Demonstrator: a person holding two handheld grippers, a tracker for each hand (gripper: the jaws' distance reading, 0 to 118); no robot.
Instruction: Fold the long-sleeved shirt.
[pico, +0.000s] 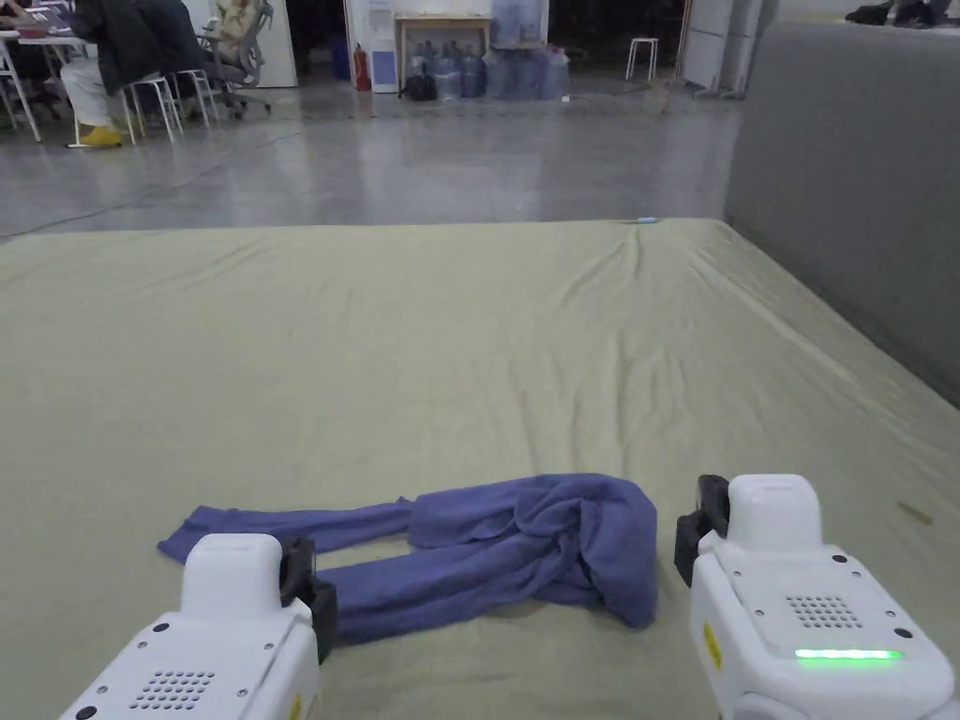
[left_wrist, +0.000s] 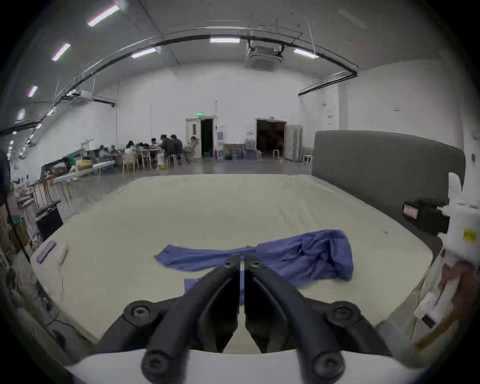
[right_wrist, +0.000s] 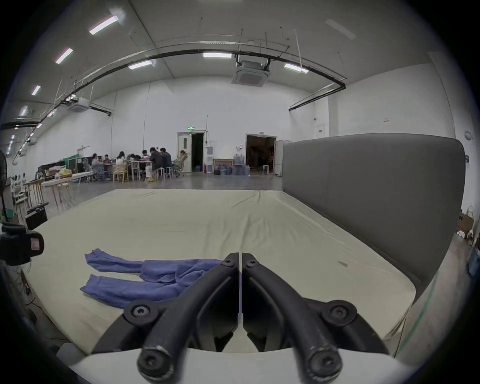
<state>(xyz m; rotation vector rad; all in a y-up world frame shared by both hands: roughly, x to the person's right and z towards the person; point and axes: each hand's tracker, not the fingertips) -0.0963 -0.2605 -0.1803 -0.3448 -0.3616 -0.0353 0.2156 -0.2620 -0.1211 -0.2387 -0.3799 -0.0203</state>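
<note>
Both tools are hovering clenched and empty: the left tool (left_wrist: 242, 259) over the near sleeve, the right tool (right_wrist: 240, 258) at the bundle's 3 o'clock. The shirt (pico: 487, 548) is lying bunched on the bed (pico: 469, 356), sleeves trailing toward 9 o'clock; folding looks barely begun, with spreading and every fold remaining.

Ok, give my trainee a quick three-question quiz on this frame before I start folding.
1. True or false: the left gripper is shut on the blue long-sleeved shirt.
2. Which way do the shirt's two sleeves point in the head view? A) left B) right C) toward the grey headboard
3. Fill in: the right gripper has its jaws ____.

Key: 1 false, it holds nothing; 2 A; 3 shut.
</note>
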